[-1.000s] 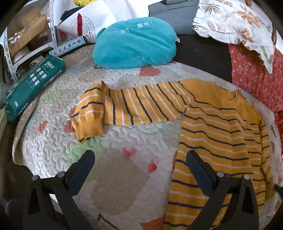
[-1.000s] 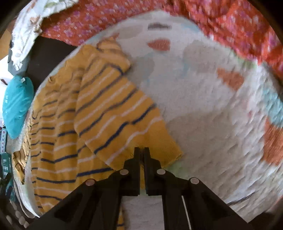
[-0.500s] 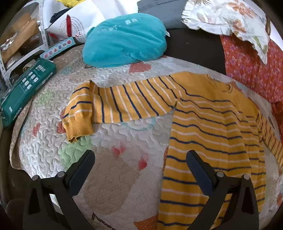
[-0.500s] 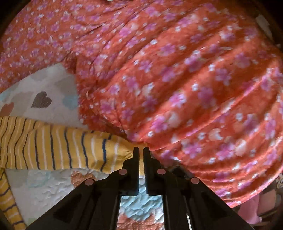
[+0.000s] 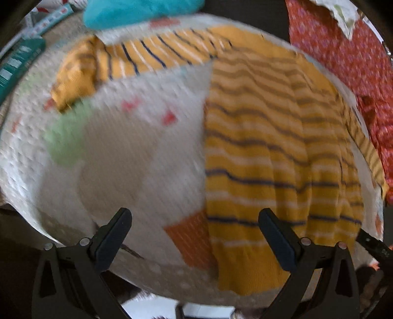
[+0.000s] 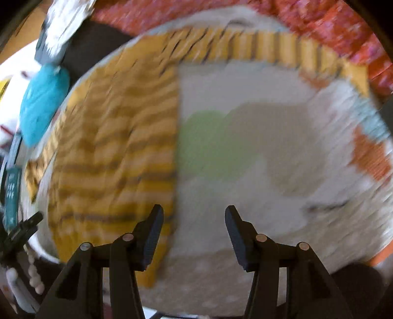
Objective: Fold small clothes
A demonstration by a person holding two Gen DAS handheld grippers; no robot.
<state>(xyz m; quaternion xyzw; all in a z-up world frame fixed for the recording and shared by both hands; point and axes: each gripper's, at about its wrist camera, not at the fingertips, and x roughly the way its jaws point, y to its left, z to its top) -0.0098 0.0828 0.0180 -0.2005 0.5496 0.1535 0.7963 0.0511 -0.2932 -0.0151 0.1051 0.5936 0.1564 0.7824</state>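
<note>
A small yellow sweater [image 5: 275, 152] with navy and white stripes lies flat on a white quilted mat [image 5: 127, 157], both sleeves spread out sideways. Both views are blurred by motion. My left gripper [image 5: 194, 235] is open and empty, above the sweater's bottom left hem corner. In the right wrist view the sweater [image 6: 115, 152] fills the left half, its right sleeve [image 6: 282, 49] stretched along the top. My right gripper [image 6: 194, 233] is open and empty over the sweater's bottom right hem edge. The left gripper's tip [image 6: 22, 228] shows at that view's left edge.
A teal cushion [image 5: 137, 9] lies beyond the mat. A green box [image 5: 17, 66] is at far left. Red floral fabric [image 5: 343, 56] borders the right side. The mat's near edge [image 5: 157, 277] drops off just below the grippers.
My right gripper has opened and let go of the right sleeve, which now lies stretched out, and swung back to the hem. My left gripper has dropped toward the bottom hem.
</note>
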